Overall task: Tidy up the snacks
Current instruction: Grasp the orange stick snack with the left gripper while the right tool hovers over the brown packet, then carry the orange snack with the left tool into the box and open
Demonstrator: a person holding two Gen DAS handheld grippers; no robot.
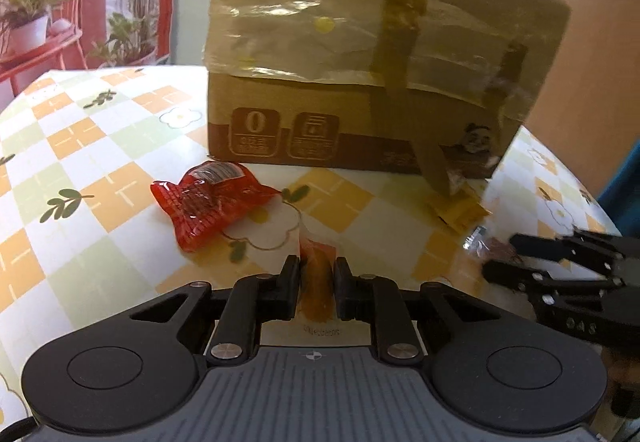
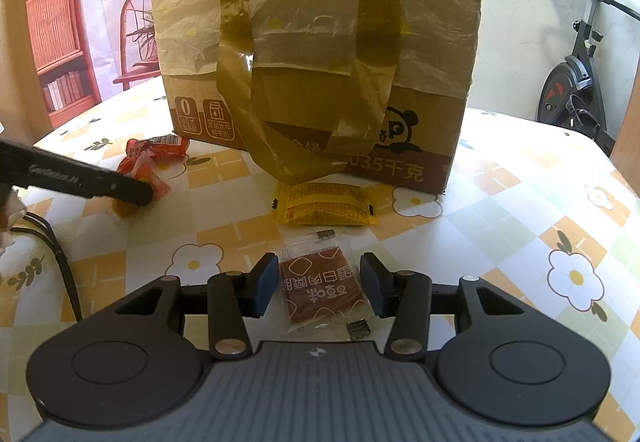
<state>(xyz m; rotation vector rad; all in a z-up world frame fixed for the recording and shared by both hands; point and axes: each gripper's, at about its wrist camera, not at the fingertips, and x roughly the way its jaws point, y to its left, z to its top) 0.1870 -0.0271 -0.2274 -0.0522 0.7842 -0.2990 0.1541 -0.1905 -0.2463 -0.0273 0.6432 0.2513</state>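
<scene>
Here the left gripper (image 1: 317,274) is clenched on an orange snack packet (image 1: 316,282) above the checked tablecloth (image 1: 100,145). The right gripper (image 2: 319,284) is spread around a brown snack packet (image 2: 320,288), untouched. Both are best carried upright toward the cardboard box (image 2: 316,41), squeezing avoided.

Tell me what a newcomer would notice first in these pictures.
The big taped cardboard box dominates the back of the checkered tablecloth. A red snack packet lies before it at left. The left hand-held gripper pinches an orange packet; the right hand-held gripper straddles a brown snack packet.
</scene>
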